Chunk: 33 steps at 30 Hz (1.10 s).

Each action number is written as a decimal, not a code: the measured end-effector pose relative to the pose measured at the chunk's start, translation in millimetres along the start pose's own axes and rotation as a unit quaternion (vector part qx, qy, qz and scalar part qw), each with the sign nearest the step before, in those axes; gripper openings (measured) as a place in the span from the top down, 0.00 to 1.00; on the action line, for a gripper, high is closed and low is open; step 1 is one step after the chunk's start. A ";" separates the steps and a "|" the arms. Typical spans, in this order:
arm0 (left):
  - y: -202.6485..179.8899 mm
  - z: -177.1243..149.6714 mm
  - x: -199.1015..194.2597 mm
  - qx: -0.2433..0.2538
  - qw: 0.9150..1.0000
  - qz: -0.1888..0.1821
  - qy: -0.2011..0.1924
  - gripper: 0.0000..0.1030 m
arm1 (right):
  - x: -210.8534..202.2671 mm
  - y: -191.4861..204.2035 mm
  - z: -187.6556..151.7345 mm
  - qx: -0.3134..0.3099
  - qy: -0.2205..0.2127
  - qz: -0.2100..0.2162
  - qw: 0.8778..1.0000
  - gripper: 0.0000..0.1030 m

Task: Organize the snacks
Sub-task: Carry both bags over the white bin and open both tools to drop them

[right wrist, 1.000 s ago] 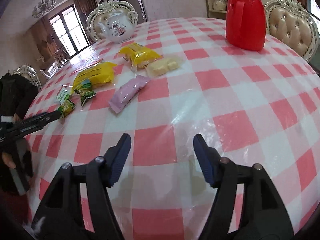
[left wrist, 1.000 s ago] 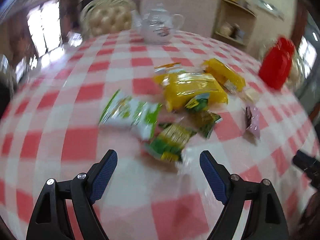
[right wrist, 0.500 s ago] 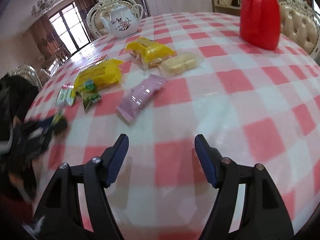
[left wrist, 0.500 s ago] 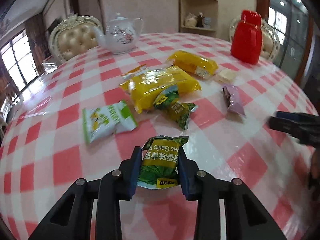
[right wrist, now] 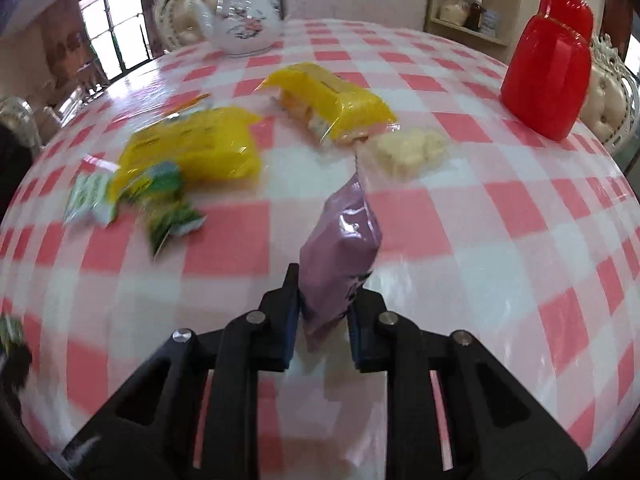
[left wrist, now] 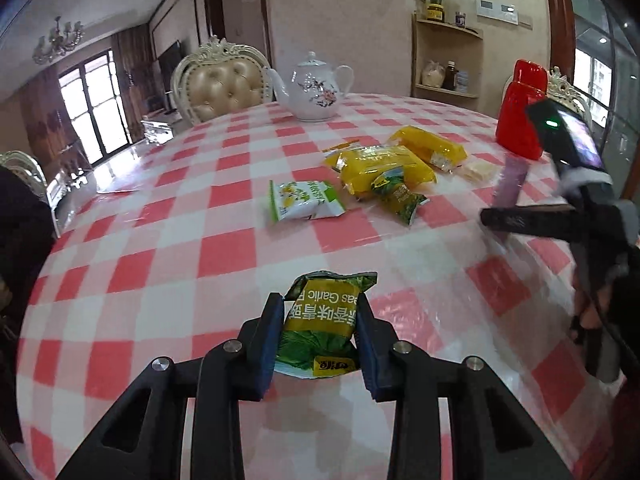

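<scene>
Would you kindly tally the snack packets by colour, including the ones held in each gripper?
Yellow plastic packets: 2
Green-and-yellow pea packets: 2
White-and-green packet: 1
Purple packet: 1
Clear packet of pale biscuits: 1
Total: 7

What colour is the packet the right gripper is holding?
Pale purple packet, clamped in the right gripper; it shows best in the right wrist view.

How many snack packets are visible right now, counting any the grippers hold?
7. Green pea packet in the left gripper; purple packet in the right gripper. On the table: white-green packet, small green packet, two yellow packets, pale packet.
</scene>
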<state>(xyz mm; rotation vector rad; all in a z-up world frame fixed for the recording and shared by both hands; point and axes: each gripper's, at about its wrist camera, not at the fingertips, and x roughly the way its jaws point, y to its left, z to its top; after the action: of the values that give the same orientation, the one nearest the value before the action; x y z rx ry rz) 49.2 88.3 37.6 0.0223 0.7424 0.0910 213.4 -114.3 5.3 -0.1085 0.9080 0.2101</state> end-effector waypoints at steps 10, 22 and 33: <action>1.8 -38.8 -55.1 0.008 0.999 0.031 0.002 0.65 | -122.1 25.8 -85.4 -0.038 -0.066 0.083 0.994 0.76; 26.8 -82.4 -129.5 0.013 0.998 0.068 -0.010 0.65 | -185.9 92.7 -148.9 -0.091 -0.082 0.132 0.984 0.76; 79.2 -129.6 -171.8 -0.022 0.995 0.098 -0.008 0.65 | -215.5 175.5 -181.0 -0.163 -0.087 0.176 0.967 0.76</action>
<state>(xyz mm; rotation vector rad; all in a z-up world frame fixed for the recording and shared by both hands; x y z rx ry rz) -170.3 150.0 62.1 0.0545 0.7211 0.2932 -94.3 -5.3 64.2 -0.2306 0.7068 0.6899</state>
